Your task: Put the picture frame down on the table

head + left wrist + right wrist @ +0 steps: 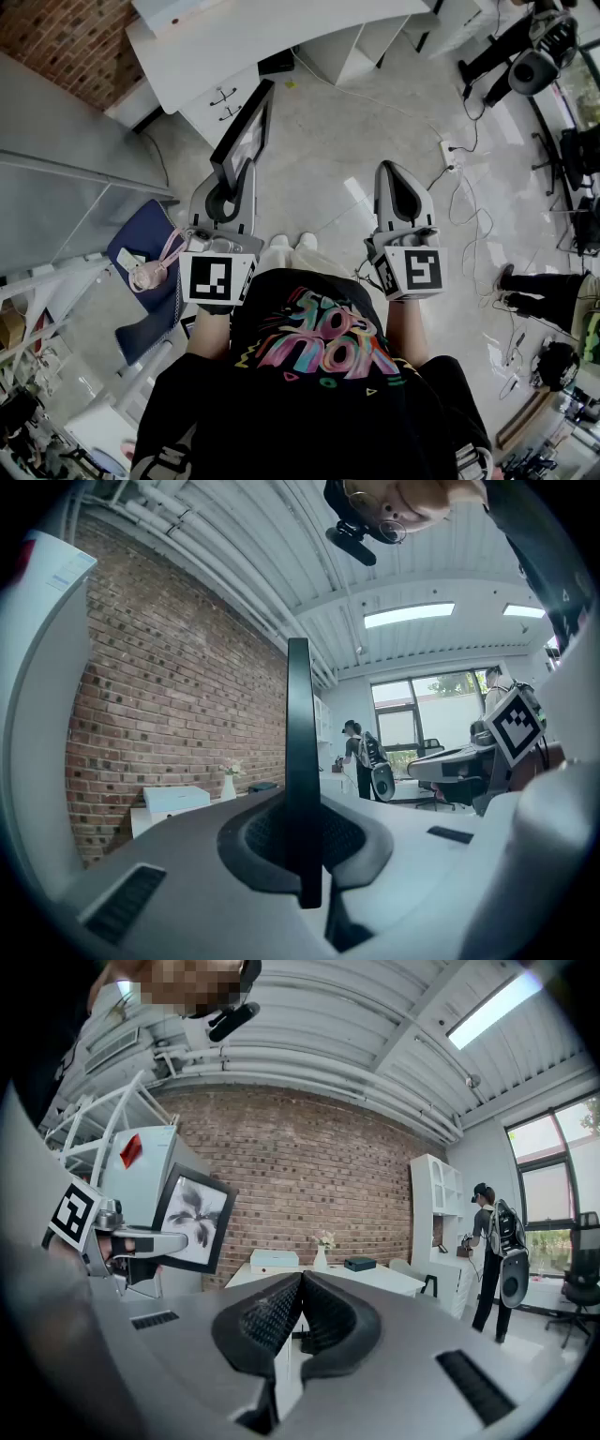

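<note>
Picture frame (246,136) sits upper left of centre in the head view, clamped by its lower edge in the left gripper (228,187) and well short of the white tabletop (281,42) at the top. The right gripper (403,192) carries nothing. The left gripper view shows the jaws pinching only the thin edge at centre, so I judge the frame could twist or slip. The right gripper view shows its jaws pressed together, with the frame at left; a tilted touchdown could topple it.

Bright room, ceiling lights (409,615) and window (424,712) glow, edges bend round with dark corners, near parts blurry.
</note>
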A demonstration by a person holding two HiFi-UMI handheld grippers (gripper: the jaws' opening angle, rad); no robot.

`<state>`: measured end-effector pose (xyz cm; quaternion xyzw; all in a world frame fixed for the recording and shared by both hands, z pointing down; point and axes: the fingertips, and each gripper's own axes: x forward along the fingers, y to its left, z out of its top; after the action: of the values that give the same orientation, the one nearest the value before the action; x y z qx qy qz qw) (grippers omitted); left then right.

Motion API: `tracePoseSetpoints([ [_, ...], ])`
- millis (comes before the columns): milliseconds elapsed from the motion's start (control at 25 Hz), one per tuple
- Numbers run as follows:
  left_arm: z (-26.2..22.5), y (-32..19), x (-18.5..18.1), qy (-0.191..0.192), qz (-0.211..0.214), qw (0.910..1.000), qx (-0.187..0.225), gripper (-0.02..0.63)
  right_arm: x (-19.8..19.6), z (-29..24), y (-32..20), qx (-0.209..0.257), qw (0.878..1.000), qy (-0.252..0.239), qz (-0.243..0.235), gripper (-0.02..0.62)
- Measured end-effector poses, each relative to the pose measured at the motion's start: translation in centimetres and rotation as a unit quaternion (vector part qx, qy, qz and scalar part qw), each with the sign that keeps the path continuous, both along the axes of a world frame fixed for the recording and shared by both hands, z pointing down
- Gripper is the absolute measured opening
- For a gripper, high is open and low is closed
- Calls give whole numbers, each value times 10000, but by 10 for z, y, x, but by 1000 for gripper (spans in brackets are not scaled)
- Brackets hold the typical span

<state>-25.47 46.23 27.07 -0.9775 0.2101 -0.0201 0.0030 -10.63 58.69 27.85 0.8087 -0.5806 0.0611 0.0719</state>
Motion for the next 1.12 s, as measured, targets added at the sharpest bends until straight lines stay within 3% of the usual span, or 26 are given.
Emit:
tracePoseSetpoints([
  [120,-4,4,1,112,-62,9999,-56,29,3,-2,4,199,9998,43,-20,17],
  [360,-2,13,13,-16,-63,10000,53,29,20,-6,16,393,9992,88,29,17],
  [1120,9,35,51,47,-388,9991,139,29,60,15,28,360,9977,-63,-578,18],
])
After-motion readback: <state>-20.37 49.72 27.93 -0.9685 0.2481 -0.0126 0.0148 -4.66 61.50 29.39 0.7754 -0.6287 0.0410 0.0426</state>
